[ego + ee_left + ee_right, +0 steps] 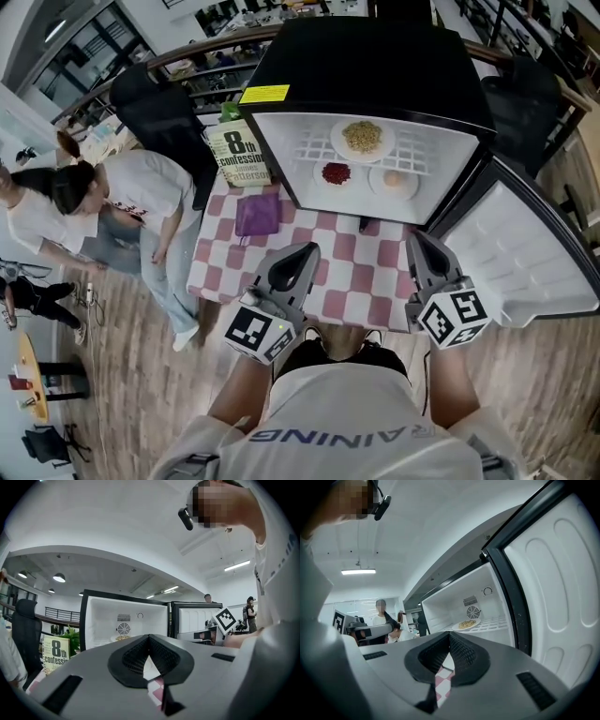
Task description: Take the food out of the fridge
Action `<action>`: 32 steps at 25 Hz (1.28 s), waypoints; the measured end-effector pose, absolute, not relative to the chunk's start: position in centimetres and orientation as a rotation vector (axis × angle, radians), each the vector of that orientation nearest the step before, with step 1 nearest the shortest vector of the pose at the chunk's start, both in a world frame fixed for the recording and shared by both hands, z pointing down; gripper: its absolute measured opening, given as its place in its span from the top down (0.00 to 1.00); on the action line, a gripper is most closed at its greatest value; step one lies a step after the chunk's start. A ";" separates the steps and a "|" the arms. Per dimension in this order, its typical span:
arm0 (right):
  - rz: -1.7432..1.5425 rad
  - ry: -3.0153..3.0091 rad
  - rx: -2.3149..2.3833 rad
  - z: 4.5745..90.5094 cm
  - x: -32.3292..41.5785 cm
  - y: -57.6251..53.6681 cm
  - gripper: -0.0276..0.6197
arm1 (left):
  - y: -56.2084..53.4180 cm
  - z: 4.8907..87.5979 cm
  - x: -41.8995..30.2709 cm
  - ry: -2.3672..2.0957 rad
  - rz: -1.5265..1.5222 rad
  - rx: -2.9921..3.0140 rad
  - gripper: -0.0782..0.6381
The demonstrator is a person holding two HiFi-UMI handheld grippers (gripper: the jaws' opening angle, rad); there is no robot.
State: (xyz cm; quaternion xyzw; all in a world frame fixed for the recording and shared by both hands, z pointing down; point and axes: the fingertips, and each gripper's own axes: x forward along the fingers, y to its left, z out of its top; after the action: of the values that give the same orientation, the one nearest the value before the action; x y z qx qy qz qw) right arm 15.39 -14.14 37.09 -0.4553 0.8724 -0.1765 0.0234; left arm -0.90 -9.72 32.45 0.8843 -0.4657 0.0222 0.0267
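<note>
Red-and-white checked cloth [347, 253], ringed by plank wood floor [141, 375], carries a boxy black fridge [375, 66] with its door [525, 253] swung wide. Its white wire shelf [427, 155] bears three round plates: noodles [362, 137], red food [336, 173] and a pale portion [395, 179]. The left gripper [302, 249] and right gripper [418, 240] hover over the cloth before it, jaws pressed together on nothing.

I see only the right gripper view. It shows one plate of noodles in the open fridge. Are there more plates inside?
Observer: Yes, three on the shelf: the noodle plate, a plate of red food and a plate of pale food.
Operator: Is something on the table?
Observer: A purple item lies on the checked tablecloth.
Operator: And the other hand?
Observer: The left gripper has its fingers together, nothing between them.
</note>
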 end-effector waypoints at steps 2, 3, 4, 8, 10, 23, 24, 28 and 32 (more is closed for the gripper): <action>-0.570 2.671 -1.433 37.0 15.0 -14.6 0.93 | -10.2 32.4 -1.2 -1.410 0.065 2.755 0.88; -0.587 2.650 -1.446 36.9 14.7 -14.9 0.93 | -10.5 32.2 -1.4 -1.395 0.065 2.767 0.88; -0.612 2.625 -1.458 36.8 14.4 -15.3 0.93 | -10.7 32.1 -1.7 -1.379 0.065 2.779 0.88; -0.839 2.482 -1.475 37.4 13.4 -17.3 0.92 | -11.2 31.7 -3.4 -1.349 0.039 2.803 0.88; -0.981 2.386 -1.456 37.9 13.1 -18.9 0.90 | -11.6 31.5 -4.1 -1.348 0.025 2.805 0.88; -1.411 1.980 -1.347 39.8 9.8 -26.9 0.81 | -12.3 31.8 -5.6 -1.334 -0.002 2.792 0.88; -1.421 1.949 -1.357 40.0 9.8 -27.6 0.81 | -12.4 31.8 -5.8 -1.333 -0.003 2.790 0.88; -1.501 1.805 -1.352 41.5 9.7 -29.4 0.81 | -12.8 31.9 -6.5 -1.325 -0.006 2.790 0.88; -1.549 1.704 -1.324 42.1 9.6 -30.6 0.81 | -13.2 32.1 -7.5 -1.321 -0.012 2.786 0.88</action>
State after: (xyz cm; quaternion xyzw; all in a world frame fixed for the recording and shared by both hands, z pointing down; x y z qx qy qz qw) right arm 9.56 -30.59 42.09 -0.4838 0.6227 -0.5661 0.2402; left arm -7.48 -13.17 32.14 0.9032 -0.4282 -0.0040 0.0293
